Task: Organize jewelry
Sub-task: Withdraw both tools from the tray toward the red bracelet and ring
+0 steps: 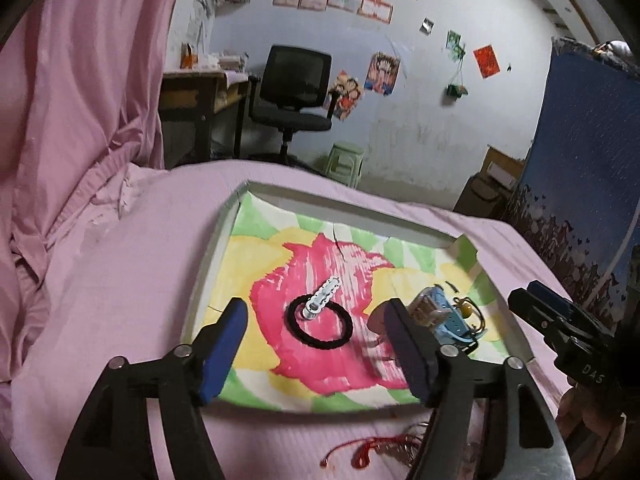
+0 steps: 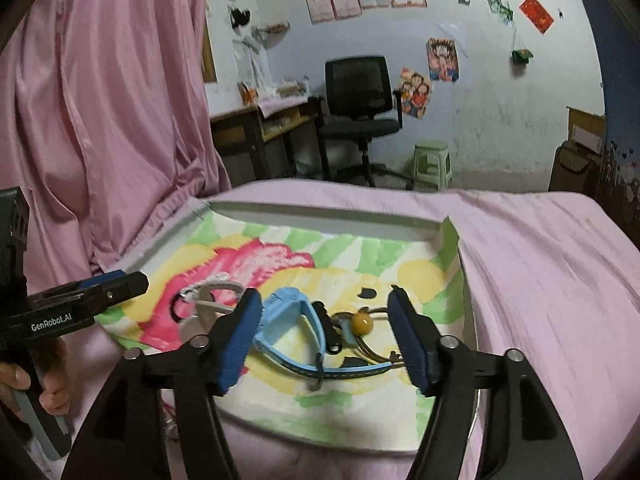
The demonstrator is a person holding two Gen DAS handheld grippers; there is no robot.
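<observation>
The left gripper (image 1: pixel 316 344) is spread wide with nothing between its pads; the right gripper (image 2: pixel 326 340) is spread too, pinching nothing. Both hover over the near edge of the tray (image 1: pixel 218 248). Ahead of the left lies a black hair tie (image 1: pixel 320 324) with a white clip (image 1: pixel 322 300) angled across its far-left rim. Ahead of the right lie a blue watch (image 2: pixel 288 316), strap running rightward, and an amber bead (image 2: pixel 362 323). Red cord (image 1: pixel 360 452) lies outside the tray's near edge, likelier the left's job. Readable: "GenRobot.AI", "DAS".

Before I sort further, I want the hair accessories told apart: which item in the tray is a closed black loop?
The black hair tie, lying on the pink flower, with a white beaded clip resting across its rim. The blue watch and amber bead cord lie apart.
</observation>
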